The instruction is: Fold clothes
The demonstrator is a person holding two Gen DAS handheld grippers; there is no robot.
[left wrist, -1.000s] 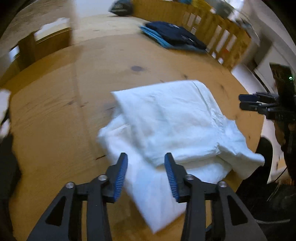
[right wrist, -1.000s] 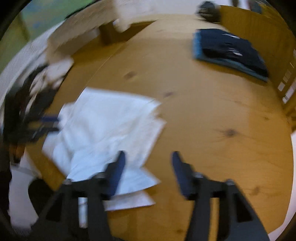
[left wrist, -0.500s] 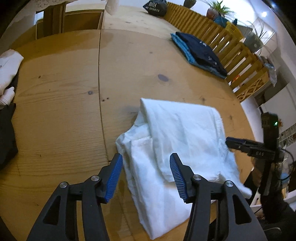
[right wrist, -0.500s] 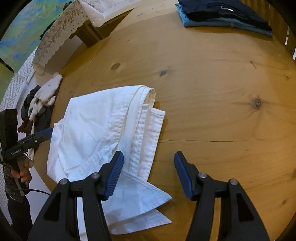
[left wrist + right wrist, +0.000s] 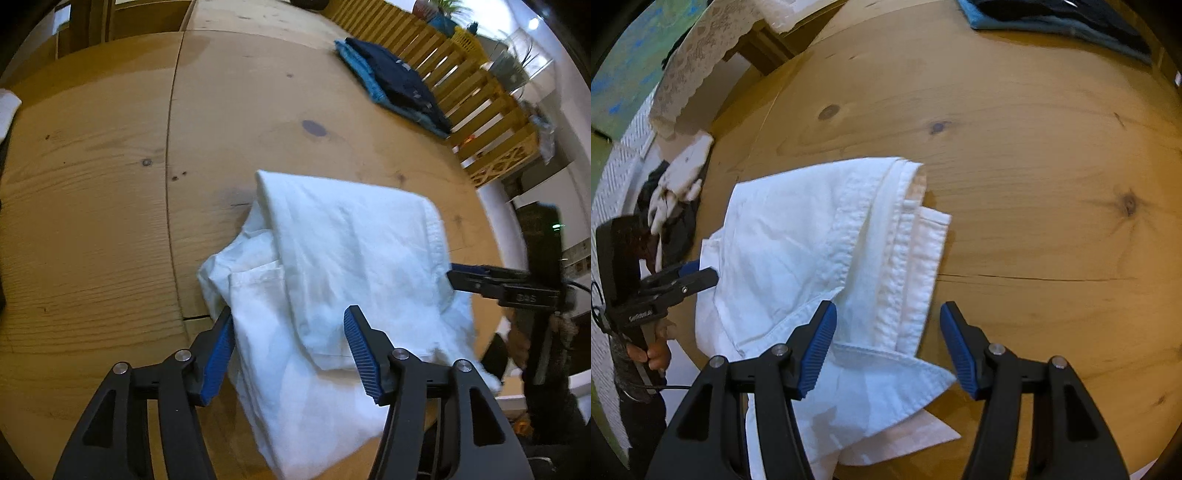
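A white garment [image 5: 351,258] lies loosely folded on the round wooden table [image 5: 92,192], near its front edge. My left gripper [image 5: 288,317] hovers just over the garment's near left side. Its jaws are opening, the cloth lies under the gap, and the blue pads do not press on it. In the right wrist view the same garment [image 5: 798,236] shows its thick seamed edge and a pointed flap. My right gripper [image 5: 888,310] stands open over that edge, holding nothing. Each gripper shows in the other's view: the right gripper [image 5: 480,282] and the left gripper [image 5: 698,277], both at the cloth's sides.
A folded stack of dark blue and light blue clothes [image 5: 399,85] lies at the table's far side, beside a yellow slatted wooden rail [image 5: 480,107]. A heap of dark and white clothes [image 5: 672,195] sits at the table's left edge. A lace-covered surface [image 5: 701,55] stands beyond.
Both grippers have come down closer to the white garment and rolled somewhat. The left jaws stand wider than a second ago. The garment lies as before.
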